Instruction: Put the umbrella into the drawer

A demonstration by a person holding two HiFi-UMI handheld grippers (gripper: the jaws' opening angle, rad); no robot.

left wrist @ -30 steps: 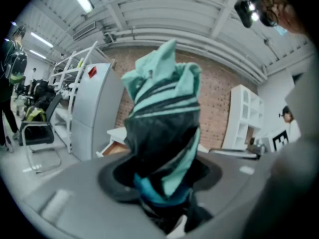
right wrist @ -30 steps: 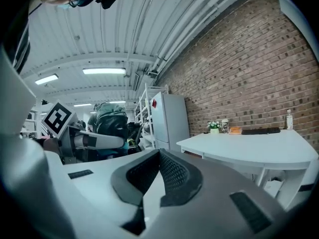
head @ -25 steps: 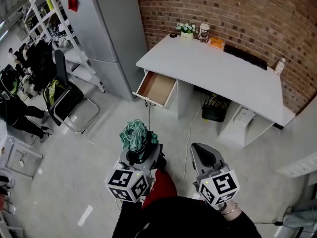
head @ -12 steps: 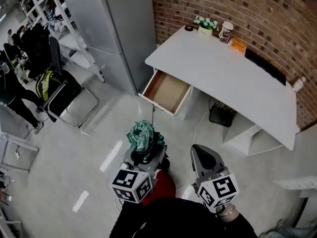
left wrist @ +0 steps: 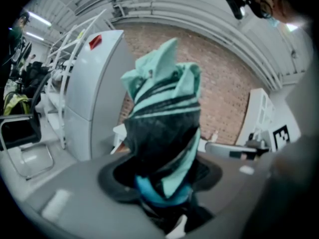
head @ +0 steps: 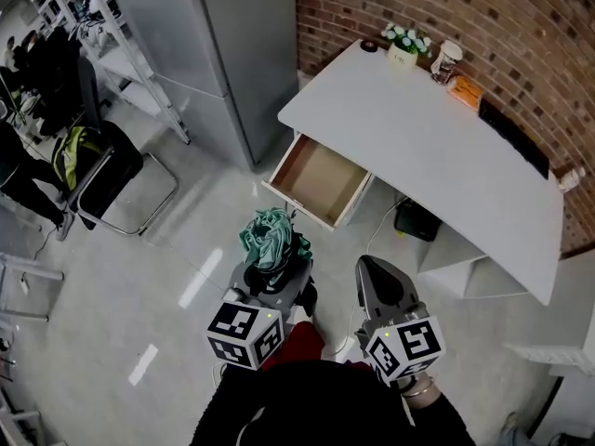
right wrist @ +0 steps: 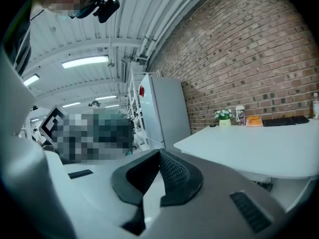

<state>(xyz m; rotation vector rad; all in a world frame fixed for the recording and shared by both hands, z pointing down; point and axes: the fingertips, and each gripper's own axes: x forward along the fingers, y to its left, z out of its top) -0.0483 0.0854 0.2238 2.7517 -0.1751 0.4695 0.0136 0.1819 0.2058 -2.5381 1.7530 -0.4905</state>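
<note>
- The left claw (left wrist: 160, 185) is clamped on the umbrella (left wrist: 162, 128); the jaws grip its lower end.
- The umbrella is folded, teal with dark stripes. Its bunched fabric rises upright out of the jaws.
- The right claw (right wrist: 158, 177) holds nothing. Its ribbed pads meet at the tips, with no gap between them.
- In the head view, both claws are side by side at the bottom, left one beside the right, and both point toward the drawer (head: 316, 173).
- The umbrella is over the floor (head: 177, 277), short of the drawer and apart from it.
- The drawer is pulled out from under the left end of the tabletop (head: 418, 133). Its brown bottom is bare.
- At the back edge of the tabletop, along the brick wall (head: 521, 35), are flowers (head: 403, 43), a cup (head: 447, 61), a small orange item and a dark keyboard (head: 513, 139).
- A tall grey cabinet (head: 218, 45) stands left of the tabletop, against the wall.
- A black chair (head: 107, 179) stands on the floor further left, well apart from both claws.
</note>
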